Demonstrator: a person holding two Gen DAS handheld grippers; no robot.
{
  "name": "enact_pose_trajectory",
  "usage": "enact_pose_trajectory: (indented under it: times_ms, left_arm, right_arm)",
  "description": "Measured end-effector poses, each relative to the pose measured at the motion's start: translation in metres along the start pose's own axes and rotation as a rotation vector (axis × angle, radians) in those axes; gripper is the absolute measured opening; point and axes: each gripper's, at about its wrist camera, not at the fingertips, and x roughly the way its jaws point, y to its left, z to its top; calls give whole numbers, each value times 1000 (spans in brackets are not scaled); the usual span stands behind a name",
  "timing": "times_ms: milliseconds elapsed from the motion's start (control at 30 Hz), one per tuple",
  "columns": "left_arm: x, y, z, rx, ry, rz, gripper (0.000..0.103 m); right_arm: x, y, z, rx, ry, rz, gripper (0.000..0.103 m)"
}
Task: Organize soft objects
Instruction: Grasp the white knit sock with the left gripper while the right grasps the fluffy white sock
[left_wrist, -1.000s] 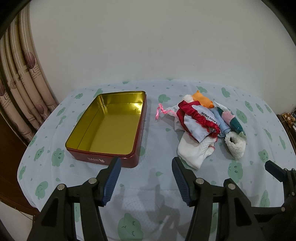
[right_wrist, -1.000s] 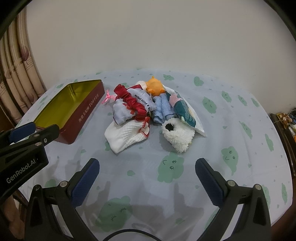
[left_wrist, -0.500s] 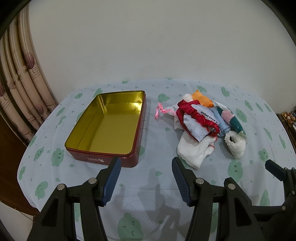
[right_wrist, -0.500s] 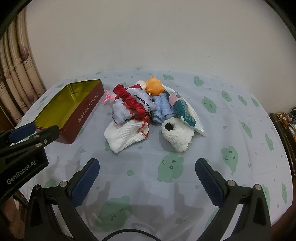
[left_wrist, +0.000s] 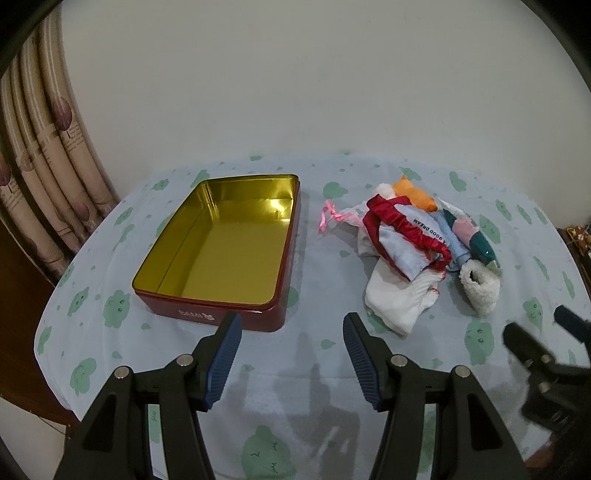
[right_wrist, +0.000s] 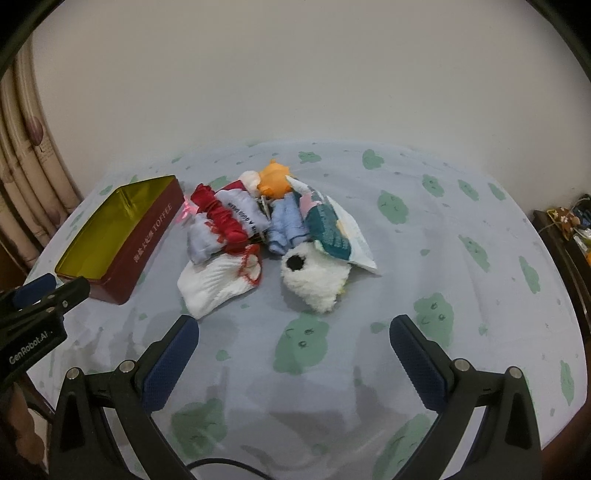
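A red tin (left_wrist: 207, 310) with a gold inside lies open and empty on the left of the table; the right wrist view shows its long side (right_wrist: 147, 240). Right of it is a heap of soft things: a white knit sock (left_wrist: 399, 302) (right_wrist: 218, 288), a red scrunchie (left_wrist: 406, 229) (right_wrist: 221, 221), pale blue cloth (right_wrist: 288, 225), an orange plush (left_wrist: 412, 194) (right_wrist: 275, 179), a fluffy white slipper (left_wrist: 480, 290) (right_wrist: 317, 278). My left gripper (left_wrist: 291, 343) is open over bare cloth near the tin's front corner. My right gripper (right_wrist: 293, 350) is open, just short of the slipper.
The round table wears a pale blue cloth (right_wrist: 443, 258) with green prints. Curtains (left_wrist: 44, 155) hang at the left, a plain wall stands behind. A dark shelf with small items (right_wrist: 569, 221) is at the right edge. A teal-and-white packet (right_wrist: 340, 232) lies in the heap.
My right gripper has moved forward toward the heap, so the slipper and sock look larger and closer. The left gripper has stayed put.
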Motion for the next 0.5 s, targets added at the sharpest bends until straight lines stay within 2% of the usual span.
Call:
enact_pose_trajectory:
  times_ms: [133,267,300,500]
  left_arm:
    - [8,4,1,4,15,-18,59]
    - [17,2,2,23,24,-28,59]
    - [18,0,2,35,24,-31,59]
    - [31,-13,1,97,28,-83,59]
  right_arm:
    - [8,-8,4,-45,20,24,96]
    - [29,-14,3,-62,88,70,65]
    - [36,-15,2,-65,108,83,62]
    - [64,-19,2,-16,151,128,62]
